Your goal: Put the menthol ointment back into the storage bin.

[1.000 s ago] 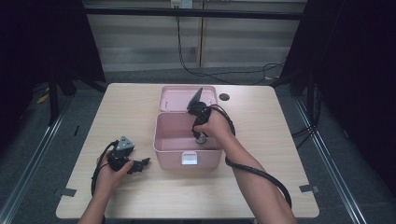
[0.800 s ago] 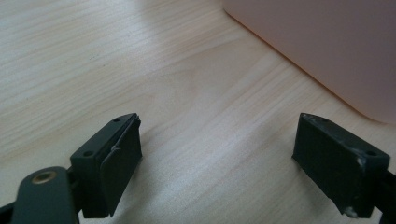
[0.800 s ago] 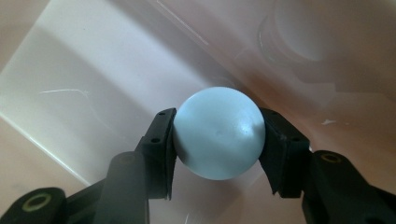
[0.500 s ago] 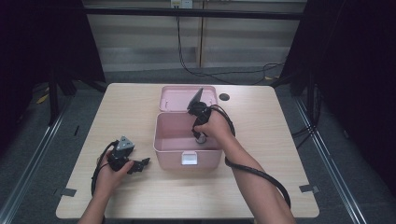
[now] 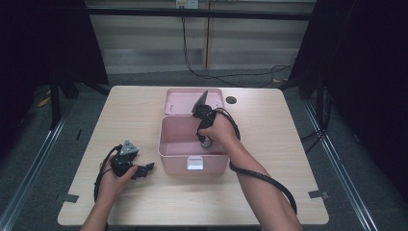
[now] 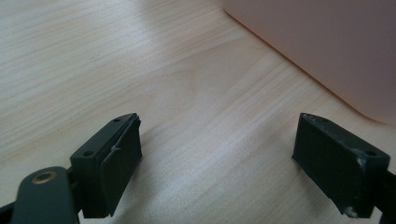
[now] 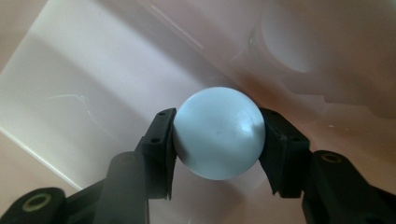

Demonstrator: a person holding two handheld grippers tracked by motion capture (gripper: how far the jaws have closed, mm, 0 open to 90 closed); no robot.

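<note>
- The right gripper [image 7: 217, 140] is clamped on a pale blue ball [image 7: 218, 133], held down inside the open pink box [image 5: 166, 144] at mid-table.
- Risk: the smooth, round ball may squirt out of the flat pads and roll if the squeeze slackens.
- The left gripper [image 6: 217, 154] rests on the wooden table [image 5: 288, 139] beside the box, jaws apart and empty.
- No brand, label or writing is readable.

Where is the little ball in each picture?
High view: the ball is a pale speck under the right hand, inside the pink box.
Left gripper view: no ball here, just the box's outer wall.
Right gripper view: middle, squeezed between the right tongs.
Shared landmark: the pink box.
</note>
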